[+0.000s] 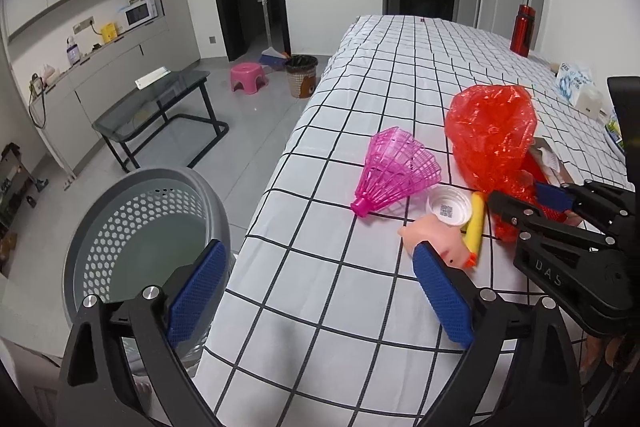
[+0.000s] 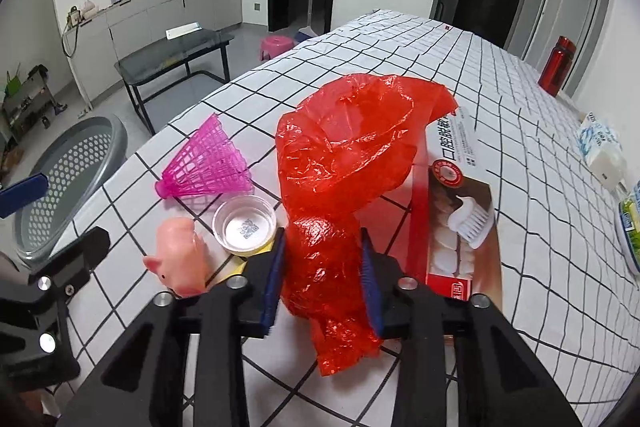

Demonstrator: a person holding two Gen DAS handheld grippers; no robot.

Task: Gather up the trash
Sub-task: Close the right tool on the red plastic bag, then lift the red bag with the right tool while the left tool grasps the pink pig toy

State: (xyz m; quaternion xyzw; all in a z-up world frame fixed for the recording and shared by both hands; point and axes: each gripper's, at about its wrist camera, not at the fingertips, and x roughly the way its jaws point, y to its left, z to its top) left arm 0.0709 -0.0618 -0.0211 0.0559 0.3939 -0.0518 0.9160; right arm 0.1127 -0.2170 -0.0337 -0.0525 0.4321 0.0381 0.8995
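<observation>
Right fingers [image 2: 322, 279] pinching red bag [image 2: 352, 163]; left fingers [image 1: 316, 291] wide; "DAS" on right's body.

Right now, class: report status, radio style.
Right gripper shut on red plastic bag. Left gripper open, empty. Grey basket beside table, unobstructed.

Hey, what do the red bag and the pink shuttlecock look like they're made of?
Red bag: thin, glossy, translucent plastic film, judging by its crinkles and bright glints. Pink shuttlecock: rigid, translucent moulded plastic, with an open lattice skirt that holds its shape; the exact plastic is unclear.
</observation>
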